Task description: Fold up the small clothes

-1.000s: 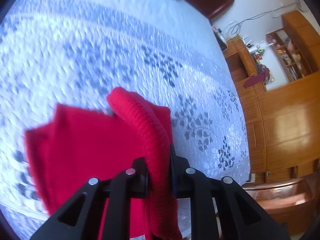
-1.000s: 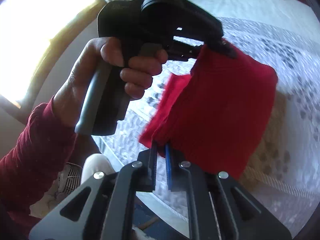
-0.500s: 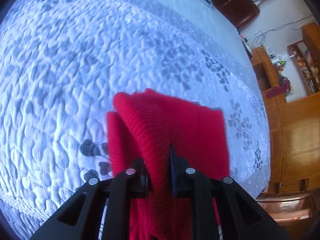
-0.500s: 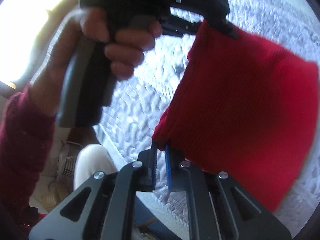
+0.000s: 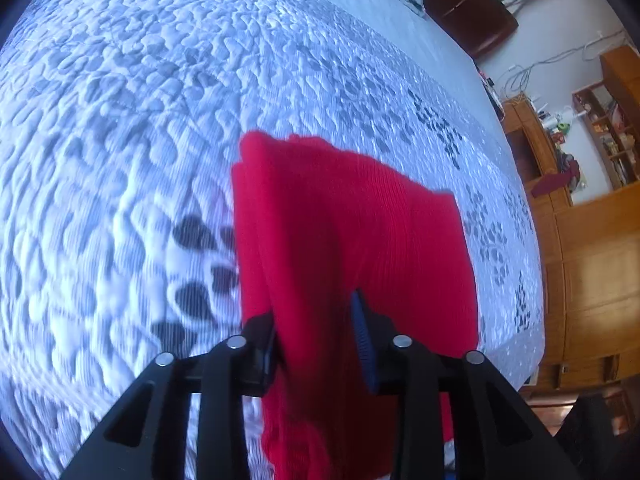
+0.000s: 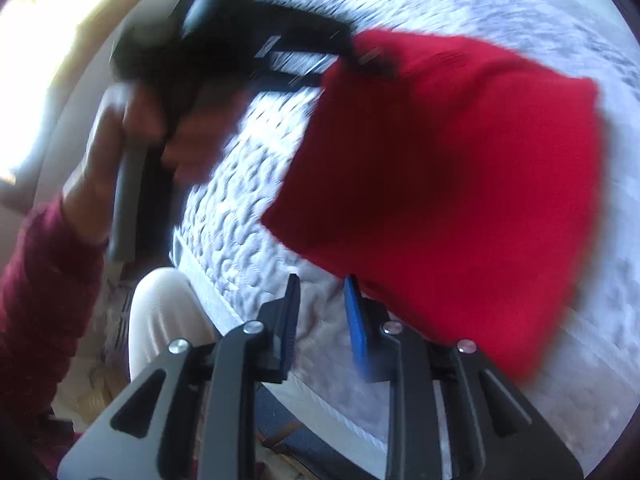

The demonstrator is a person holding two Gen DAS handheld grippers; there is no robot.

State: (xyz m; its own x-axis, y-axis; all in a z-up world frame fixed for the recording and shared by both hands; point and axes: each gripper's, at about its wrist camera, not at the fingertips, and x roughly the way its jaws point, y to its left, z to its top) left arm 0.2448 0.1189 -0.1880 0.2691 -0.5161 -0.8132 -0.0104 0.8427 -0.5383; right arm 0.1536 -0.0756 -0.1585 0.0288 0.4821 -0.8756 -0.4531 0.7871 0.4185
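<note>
Left gripper [image 5: 316, 328] jaws are opening around the red knit garment [image 5: 352, 224]; right gripper [image 6: 320, 312] jaws are opening empty, garment at their two o'clock.

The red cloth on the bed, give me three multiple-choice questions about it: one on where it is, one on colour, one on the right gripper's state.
1. Where does the cloth lie?
A. On the quilted bedspread
B. On a wooden floor
C. In a basket

2. What colour is the cloth?
A. Blue
B. Red
C. Green

3. What is between the right gripper fingers?
A. A cloth corner
B. Nothing, jaws apart
C. A sock

Answers: 1 A, patterned bedspread surrounds it; 2 B, plainly red in both views; 3 B, the jaws are opening with only bedspread behind the gap.
</note>
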